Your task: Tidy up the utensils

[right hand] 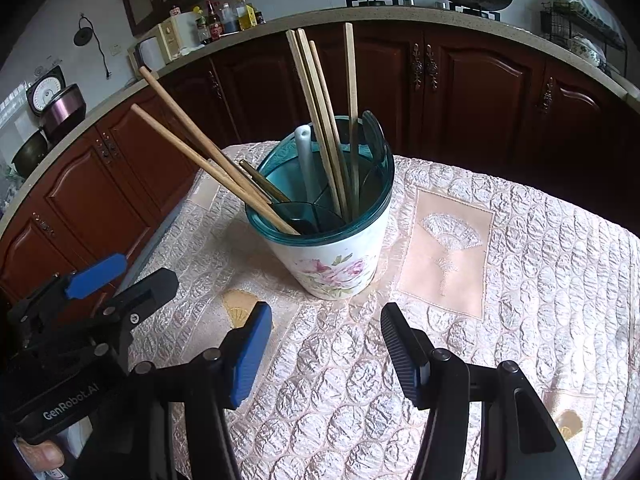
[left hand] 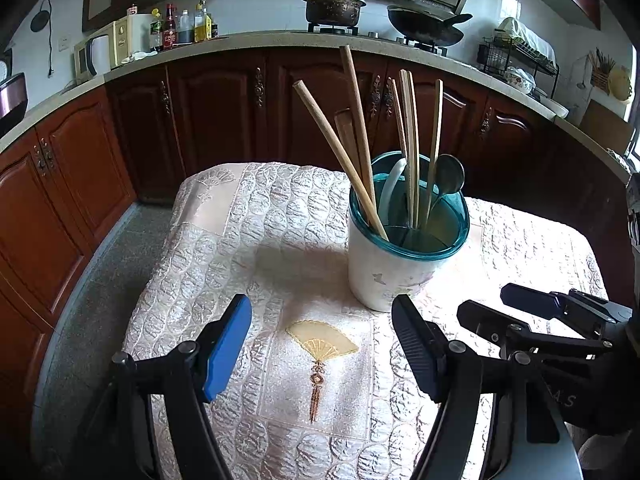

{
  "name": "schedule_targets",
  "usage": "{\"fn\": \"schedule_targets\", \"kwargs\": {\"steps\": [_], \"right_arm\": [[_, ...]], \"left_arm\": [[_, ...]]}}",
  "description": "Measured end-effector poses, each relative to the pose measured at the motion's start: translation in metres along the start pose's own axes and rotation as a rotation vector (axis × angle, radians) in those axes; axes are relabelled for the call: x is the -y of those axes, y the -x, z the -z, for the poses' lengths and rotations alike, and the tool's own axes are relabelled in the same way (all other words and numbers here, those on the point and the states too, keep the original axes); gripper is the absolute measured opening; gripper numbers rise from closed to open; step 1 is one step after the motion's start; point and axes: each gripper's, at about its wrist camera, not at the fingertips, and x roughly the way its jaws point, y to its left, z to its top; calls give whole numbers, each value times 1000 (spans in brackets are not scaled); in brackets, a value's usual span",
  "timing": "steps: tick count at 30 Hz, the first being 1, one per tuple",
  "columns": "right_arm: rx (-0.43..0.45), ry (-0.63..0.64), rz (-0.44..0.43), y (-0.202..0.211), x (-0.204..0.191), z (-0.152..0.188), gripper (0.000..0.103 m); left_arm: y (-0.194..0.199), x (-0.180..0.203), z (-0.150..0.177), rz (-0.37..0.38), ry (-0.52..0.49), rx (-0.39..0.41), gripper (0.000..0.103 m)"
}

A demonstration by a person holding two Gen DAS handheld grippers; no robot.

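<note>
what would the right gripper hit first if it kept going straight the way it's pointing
Probably the quilted tablecloth just short of the floral utensil holder. The right gripper is open, empty and angled down at that bare patch. Depth is unclear, so it might reach the holder's base instead.

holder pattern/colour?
White holder with pink flowers, teal rim. Right wrist view shows it best.
</note>
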Motion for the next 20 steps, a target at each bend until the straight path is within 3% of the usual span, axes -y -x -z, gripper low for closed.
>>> {"fn": "schedule_targets", "kwargs": {"steps": [20], "right_arm": [[-3, -11, 1, -4, 7, 1, 61]], "left_arm": [[-4, 8, -1, 20, -31, 19, 73]]}}
